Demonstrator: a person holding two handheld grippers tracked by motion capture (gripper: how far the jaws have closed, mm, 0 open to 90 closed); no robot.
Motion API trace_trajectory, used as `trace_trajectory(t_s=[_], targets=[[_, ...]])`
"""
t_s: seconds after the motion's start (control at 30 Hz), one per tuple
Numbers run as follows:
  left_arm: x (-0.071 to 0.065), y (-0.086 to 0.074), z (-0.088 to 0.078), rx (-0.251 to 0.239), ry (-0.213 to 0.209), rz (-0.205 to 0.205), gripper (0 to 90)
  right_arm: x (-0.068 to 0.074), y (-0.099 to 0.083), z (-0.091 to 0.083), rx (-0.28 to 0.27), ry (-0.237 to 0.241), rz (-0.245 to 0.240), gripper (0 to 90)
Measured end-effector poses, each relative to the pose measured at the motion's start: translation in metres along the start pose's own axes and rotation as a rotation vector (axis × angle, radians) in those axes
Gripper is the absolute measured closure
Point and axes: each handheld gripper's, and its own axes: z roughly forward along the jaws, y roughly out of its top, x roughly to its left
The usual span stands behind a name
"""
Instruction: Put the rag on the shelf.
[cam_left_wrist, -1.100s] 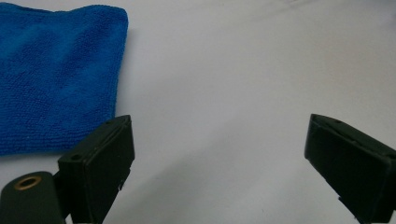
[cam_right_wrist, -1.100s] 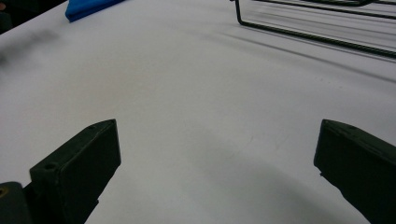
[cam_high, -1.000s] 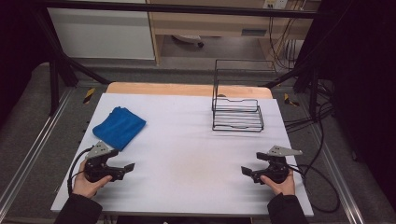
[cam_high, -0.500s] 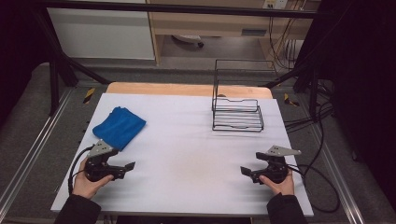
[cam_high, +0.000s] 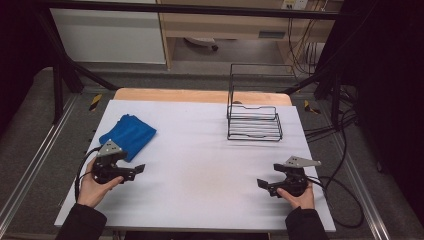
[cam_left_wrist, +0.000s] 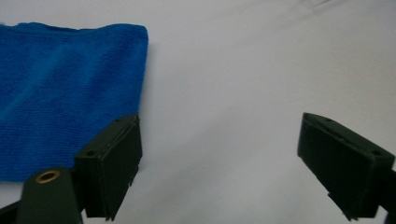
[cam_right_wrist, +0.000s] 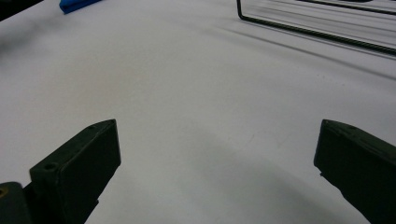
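left gripper sits low on the white table, jaws apart and just now narrowing a little, nothing between them; folded blue cloth lies just beside it. right gripper gapes empty, well apart from the wire rack.

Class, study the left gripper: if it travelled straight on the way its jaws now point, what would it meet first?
Probably nothing: the left gripper points across bare white table. The blue cloth lies off to one side of its line.
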Motion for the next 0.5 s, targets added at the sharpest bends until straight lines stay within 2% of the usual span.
trace_trajectory(t_s=[0.07, 0.1, 0.27, 0.4, 0.43, 0.47, 0.5], targets=[[0.004, 0.005, 0.002, 0.005, 0.011, -0.015, 16.6, 0.000, 0.000, 0.000, 0.001, 0.000, -0.001, 1.1], [0.009, 0.009, 0.004, 0.018, 0.030, -0.024, 16.7, 0.000, 0.000, 0.000, 0.002, 0.001, -0.002, 1.0], [0.020, 0.011, 0.010, 0.030, 0.055, -0.054, 20.7, 0.000, 0.000, 0.000, 0.002, -0.001, -0.001, 1.0], [0.032, 0.006, 0.016, 0.054, 0.086, -0.070, 27.0, 0.000, 0.000, 0.000, 0.005, -0.002, 0.001, 1.0], [0.035, 0.004, 0.017, 0.062, 0.092, -0.070, 30.1, 0.000, 0.000, 0.000, 0.007, -0.002, 0.000, 1.0], [0.036, 0.002, 0.019, 0.069, 0.095, -0.072, 37.4, 0.000, 0.000, 0.001, 0.009, -0.002, 0.001, 1.1], [0.038, 0.001, 0.020, 0.073, 0.098, -0.069, 37.4, 0.000, 0.000, 0.001, 0.009, -0.002, 0.001, 1.1]])
